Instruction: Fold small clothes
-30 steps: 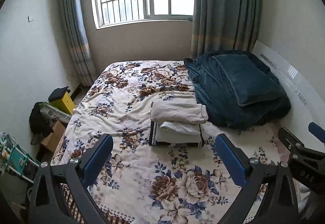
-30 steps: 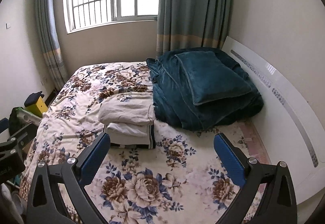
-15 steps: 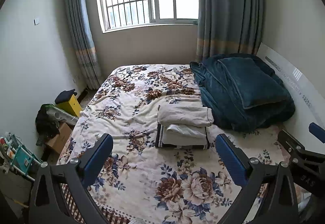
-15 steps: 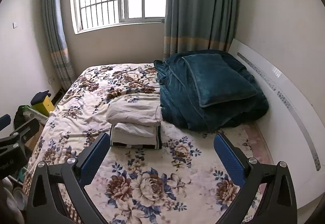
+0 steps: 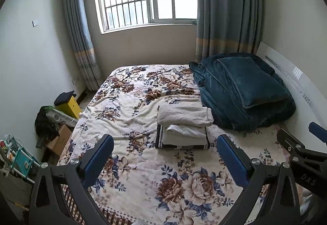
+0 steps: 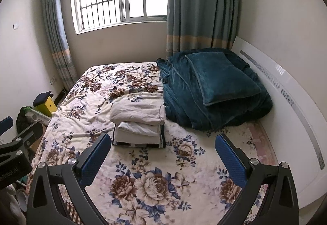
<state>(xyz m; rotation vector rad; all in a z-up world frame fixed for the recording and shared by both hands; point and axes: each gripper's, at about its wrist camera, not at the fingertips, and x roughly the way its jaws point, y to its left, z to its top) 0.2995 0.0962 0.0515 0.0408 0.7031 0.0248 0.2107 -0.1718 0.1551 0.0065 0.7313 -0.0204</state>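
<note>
Hovering with both jaws wide and empty, I judge the folded stack (image 5: 183, 129) mid-frame on the bed (image 5: 143, 174) finished; next, another garment.

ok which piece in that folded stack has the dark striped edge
The bottom piece: dark patterned borders show along its sides and front. The two folded pieces above it, middle and top, are plain off-white.

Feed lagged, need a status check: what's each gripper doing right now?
Left gripper: open, holding nothing, above the bed.
Right gripper: open, holding nothing, short of the folded clothes.
</note>
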